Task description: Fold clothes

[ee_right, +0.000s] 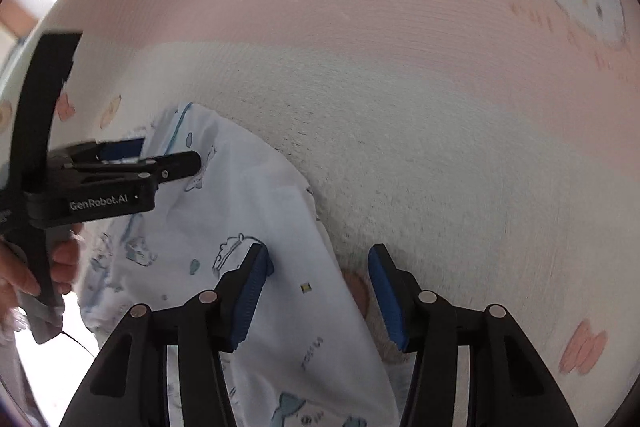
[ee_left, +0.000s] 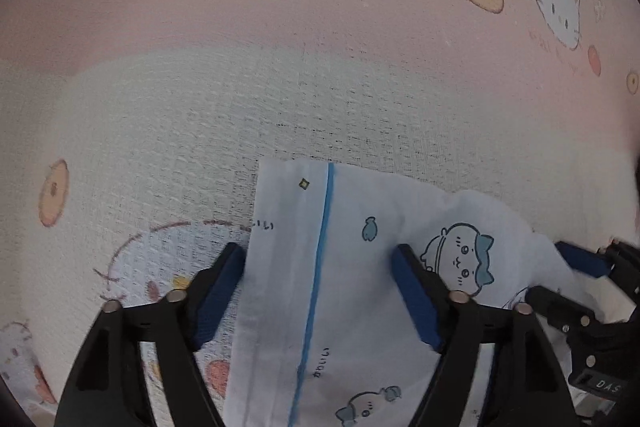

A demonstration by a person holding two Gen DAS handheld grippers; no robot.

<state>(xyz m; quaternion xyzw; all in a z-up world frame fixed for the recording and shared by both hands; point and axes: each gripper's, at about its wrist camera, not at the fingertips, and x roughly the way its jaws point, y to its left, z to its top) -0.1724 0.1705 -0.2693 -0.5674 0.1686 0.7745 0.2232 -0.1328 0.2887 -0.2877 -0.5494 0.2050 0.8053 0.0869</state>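
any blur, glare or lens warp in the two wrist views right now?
Left wrist: the white printed garment and blanket weave are sharp; the right gripper at the edge is smeared; dark fisheye corners. Right wrist: softer overall, blanket print hazy, blown-out window glare top left, the left gripper fairly crisp.

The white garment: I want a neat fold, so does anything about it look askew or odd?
The white garment lies crooked: its far edge slants, and its right side bunches into soft wrinkles instead of lying flat on the pink cartoon-cat blanket. No stain or tear shows. Both grippers, left and right, stand open over it.
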